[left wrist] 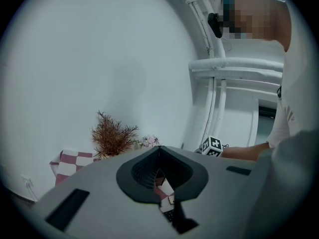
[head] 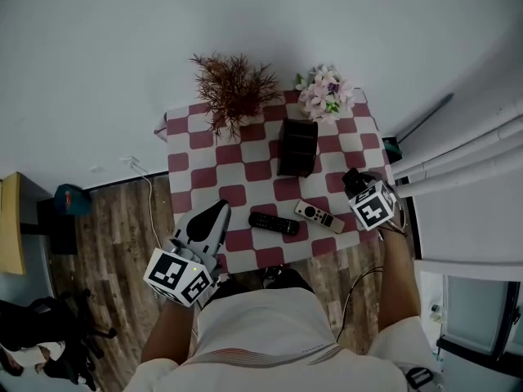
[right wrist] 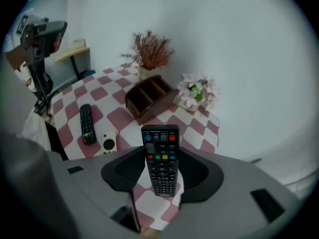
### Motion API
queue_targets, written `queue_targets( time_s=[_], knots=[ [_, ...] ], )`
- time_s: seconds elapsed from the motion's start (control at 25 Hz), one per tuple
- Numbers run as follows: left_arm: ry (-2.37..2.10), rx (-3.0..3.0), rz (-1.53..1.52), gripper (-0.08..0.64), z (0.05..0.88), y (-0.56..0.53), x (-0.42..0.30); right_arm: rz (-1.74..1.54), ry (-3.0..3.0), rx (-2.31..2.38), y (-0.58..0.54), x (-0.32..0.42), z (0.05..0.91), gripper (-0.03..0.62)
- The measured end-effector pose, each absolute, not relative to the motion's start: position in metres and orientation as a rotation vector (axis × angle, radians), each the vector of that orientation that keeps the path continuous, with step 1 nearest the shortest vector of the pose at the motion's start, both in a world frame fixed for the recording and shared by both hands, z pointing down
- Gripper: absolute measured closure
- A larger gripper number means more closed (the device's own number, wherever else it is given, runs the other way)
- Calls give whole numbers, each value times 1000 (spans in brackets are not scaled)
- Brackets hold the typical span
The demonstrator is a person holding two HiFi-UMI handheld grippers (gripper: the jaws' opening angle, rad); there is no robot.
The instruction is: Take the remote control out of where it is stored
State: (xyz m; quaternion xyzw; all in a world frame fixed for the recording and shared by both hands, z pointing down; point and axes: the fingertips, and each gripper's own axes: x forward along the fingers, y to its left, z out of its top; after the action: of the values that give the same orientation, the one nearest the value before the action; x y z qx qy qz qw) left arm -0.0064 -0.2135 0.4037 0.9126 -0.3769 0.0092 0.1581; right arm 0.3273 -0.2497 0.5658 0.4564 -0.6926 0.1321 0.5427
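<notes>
Right tool (right wrist: 158,180) clamps your black remote control (right wrist: 160,156) upright at 4 o'clock of the desk (head: 245,171); left tool (left wrist: 162,178), jaws together and empty, hangs at 7 o'clock.

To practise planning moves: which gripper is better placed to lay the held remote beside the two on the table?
Right. The right gripper clamps the black remote control above the checked tablecloth; the left gripper holds nothing.
</notes>
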Motion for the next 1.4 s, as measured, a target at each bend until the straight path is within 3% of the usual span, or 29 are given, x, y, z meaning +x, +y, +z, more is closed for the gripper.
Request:
queue_targets(
  time_s=[0.4,0.8,1.12,1.4],
  knots=[
    [-1157,2556,22,551,414,-219,0,270,-1496,625,-253,309,653,376],
    [-1200,2523,35,551,420,-223,-1,246,-1496,467,-250,294,690,376],
    [-1159,2550,25,551,413,-220,3,210,-1591,577,-257,290,673,375],
    [-1146,2577,1,551,403,-213,-11,240,-1872,885,-266,261,588,389]
  ],
)
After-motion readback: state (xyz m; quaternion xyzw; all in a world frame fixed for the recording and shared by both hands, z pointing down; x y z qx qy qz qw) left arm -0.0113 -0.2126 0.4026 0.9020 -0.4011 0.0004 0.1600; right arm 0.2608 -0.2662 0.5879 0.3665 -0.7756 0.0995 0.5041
